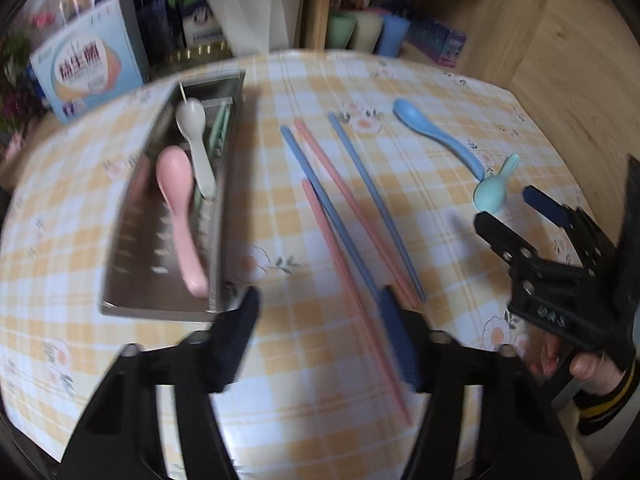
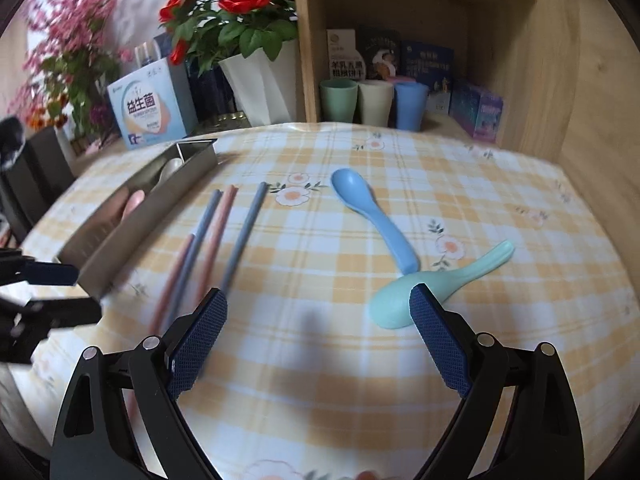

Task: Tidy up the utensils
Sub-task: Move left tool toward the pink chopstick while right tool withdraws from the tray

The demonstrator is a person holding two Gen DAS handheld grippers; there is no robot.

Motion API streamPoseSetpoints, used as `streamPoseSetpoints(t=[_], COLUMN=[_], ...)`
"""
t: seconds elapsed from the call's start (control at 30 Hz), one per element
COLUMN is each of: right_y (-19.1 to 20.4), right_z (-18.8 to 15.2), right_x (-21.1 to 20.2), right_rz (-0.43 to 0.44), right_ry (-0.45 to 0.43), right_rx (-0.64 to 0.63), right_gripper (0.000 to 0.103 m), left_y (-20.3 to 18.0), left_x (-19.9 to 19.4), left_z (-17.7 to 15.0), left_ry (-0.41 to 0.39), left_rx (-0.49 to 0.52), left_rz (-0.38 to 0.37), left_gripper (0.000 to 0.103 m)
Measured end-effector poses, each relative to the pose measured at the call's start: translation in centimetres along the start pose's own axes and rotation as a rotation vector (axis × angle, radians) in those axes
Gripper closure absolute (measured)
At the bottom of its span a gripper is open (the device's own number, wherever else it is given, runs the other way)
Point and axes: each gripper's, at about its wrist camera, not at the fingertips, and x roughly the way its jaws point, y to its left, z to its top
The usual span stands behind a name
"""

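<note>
My left gripper [image 1: 320, 336] hangs open low over the checked tablecloth. A pink chopstick [image 1: 347, 280] runs between its fingers, close to the right one, and no pad presses on it. Beside it lie another pink chopstick and two blue chopsticks [image 1: 376, 204]. A metal tray [image 1: 120, 260] to the left holds a pink spoon [image 1: 176, 208], a white spoon [image 1: 196, 140] and green sticks. My right gripper [image 2: 318, 300] is open just short of the teal spoon [image 2: 448, 276], whose bowl sits by its right finger. A blue spoon [image 2: 376, 212] lies beyond.
Three cups [image 2: 374, 100] and boxes stand in a wooden shelf at the back. A white vase of red flowers [image 2: 260, 80] and a blue carton [image 2: 148, 112] stand behind the tray. A hand [image 1: 592, 368] holds the right gripper [image 1: 504, 206].
</note>
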Motion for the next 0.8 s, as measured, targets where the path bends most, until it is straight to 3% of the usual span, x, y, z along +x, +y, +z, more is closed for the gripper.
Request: streamPoseSetpoints(t=[0.1,0.27,0.47,0.8], right_y=[-1.1,-2.3,-2.5,-2.8], right_z=[-0.1,-0.5,-0.8,-1.1], right_x=[-0.2,-0.3,-0.1,-0.1], right_rz=[0.019,0.027,0.062,0.094], right_ry=[-0.006,-0.021,-0.027,-0.033], right_rx=[0.055,0.122,0.142,0.168], right_gripper=[0.013,0.013,0.013,0.013], left_y=[0.1,-0.4,-0.9,-1.4], left_x=[1.5,3.2,4.6,5.8], left_z=[0.2,0.6,1.2,2.2], left_ry=[0.04,0.069,0.094,0.086], left_rx=[-0.049,-0.057,-0.064,-0.039], left_rz=[-0.028,-0.012,-0.015,0.043], left_gripper=[0.061,0.076,0.081,0.09])
